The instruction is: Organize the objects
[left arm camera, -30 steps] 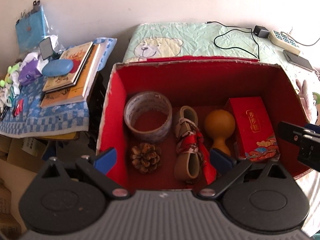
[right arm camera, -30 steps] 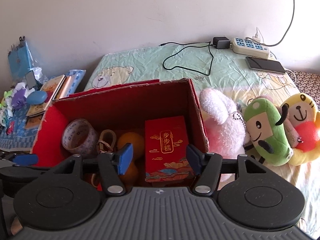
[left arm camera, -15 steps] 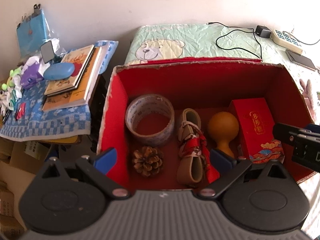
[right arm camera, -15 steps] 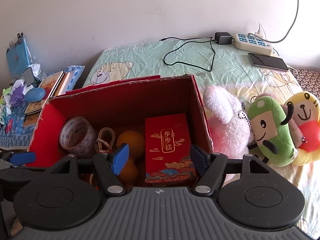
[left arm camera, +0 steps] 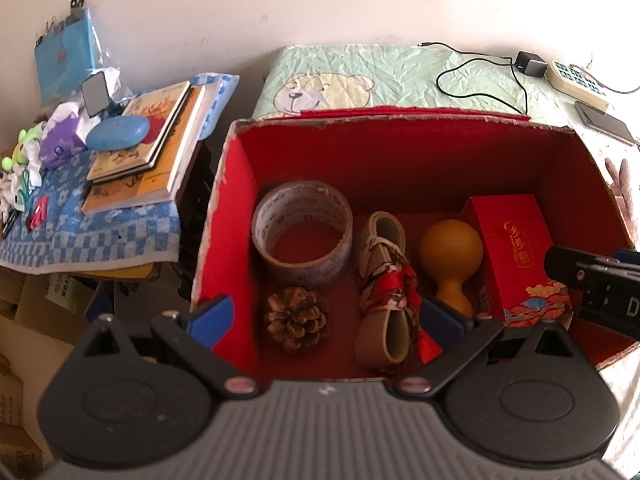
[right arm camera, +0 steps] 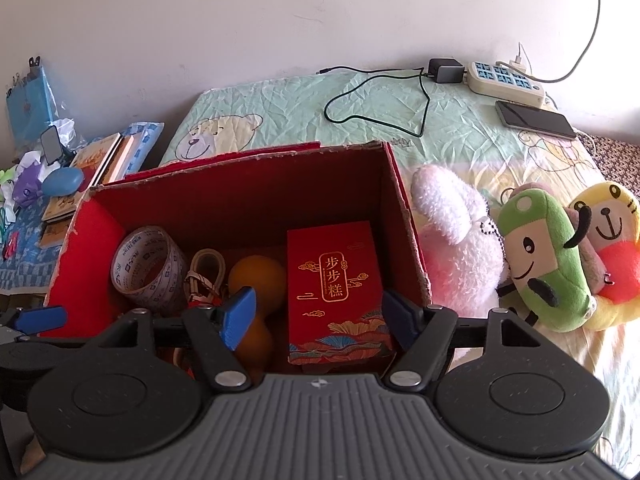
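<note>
An open red cardboard box stands on the bed. Inside lie a roll of clear tape, a pine cone, a tan folded strap with a red ribbon, an orange gourd and a red gift carton. My left gripper is open and empty above the box's near edge. My right gripper is open and empty, its fingers either side of the red carton's near end.
Three plush toys lie right of the box: pink, green, yellow. A power strip, phone and black cable lie on the bedsheet. Books and clutter cover a side table at left.
Both grippers have drawn back and risen slightly, so the box sits a little lower and further right in the left wrist view. Both stay open. Nothing in the box moved.
</note>
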